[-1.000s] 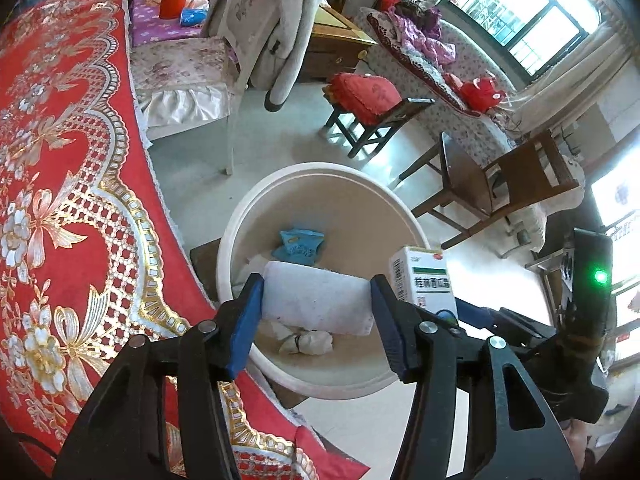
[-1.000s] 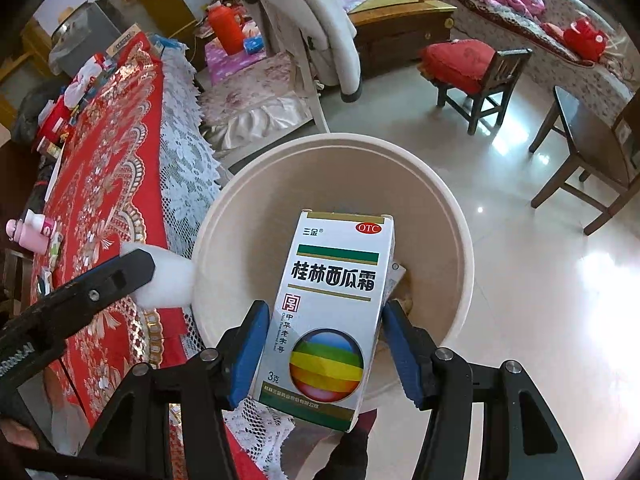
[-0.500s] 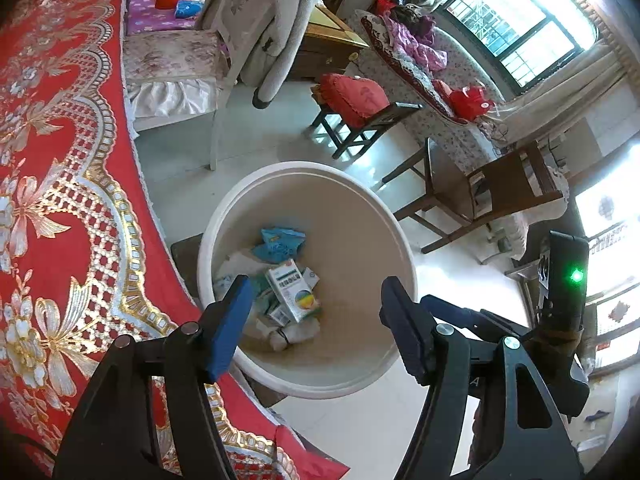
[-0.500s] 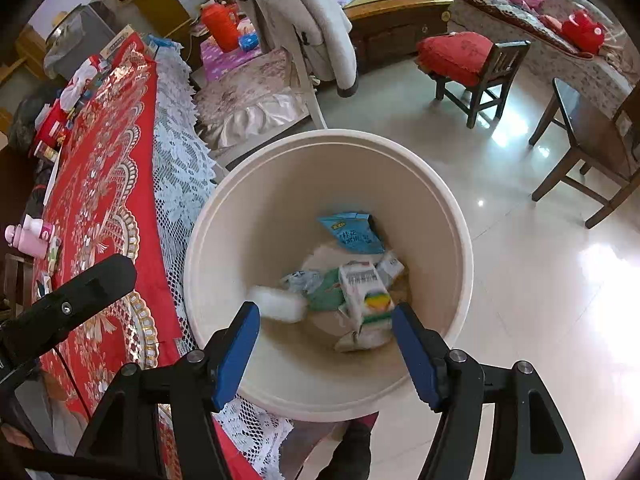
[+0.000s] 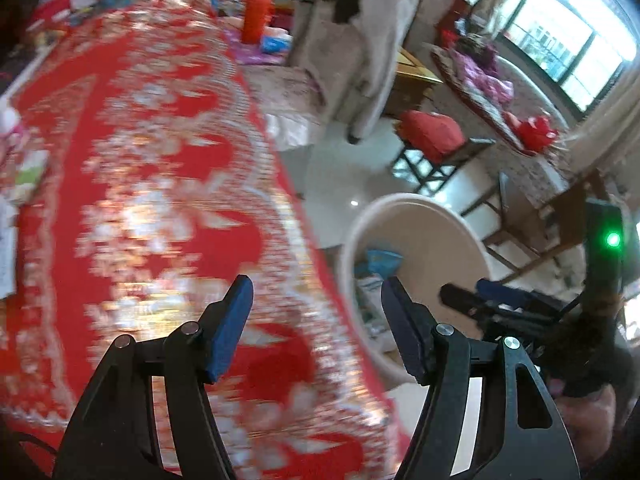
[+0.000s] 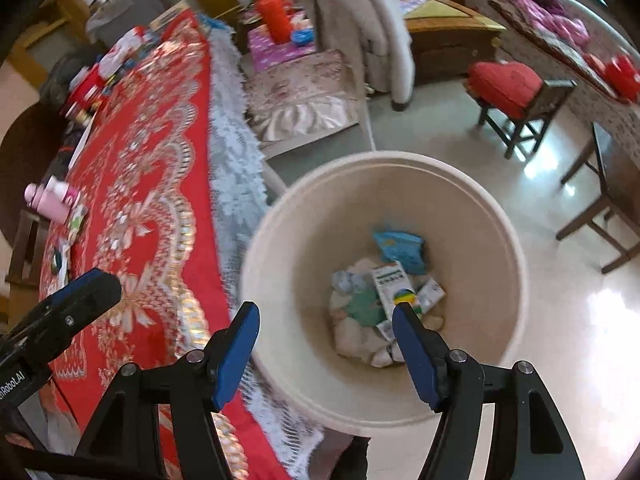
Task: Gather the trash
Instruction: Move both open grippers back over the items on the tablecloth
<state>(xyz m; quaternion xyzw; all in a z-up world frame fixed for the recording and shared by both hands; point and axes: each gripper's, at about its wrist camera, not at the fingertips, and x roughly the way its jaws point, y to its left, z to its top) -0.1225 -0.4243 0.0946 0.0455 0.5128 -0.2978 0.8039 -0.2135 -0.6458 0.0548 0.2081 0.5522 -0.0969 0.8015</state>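
Both empty, jaws parted, the left gripper (image 5: 316, 328) and right gripper (image 6: 326, 344) leave the filled bin (image 6: 516, 248) at centre, while apparently more clutter (image 6: 56, 200) waits upper left.

Both views look steeply down along their own fingers. The left wrist view, blurred, hangs over the red-clothed table (image 5: 168, 184), with the cream bin (image 5: 448, 240) off to its right. The right wrist view sits nearly above that bin (image 6: 472, 216), looking into it, table (image 6: 160, 152) at left. Both share the bin, the table's edge and the red-cushioned stool (image 5: 432, 136) (image 6: 508, 84).
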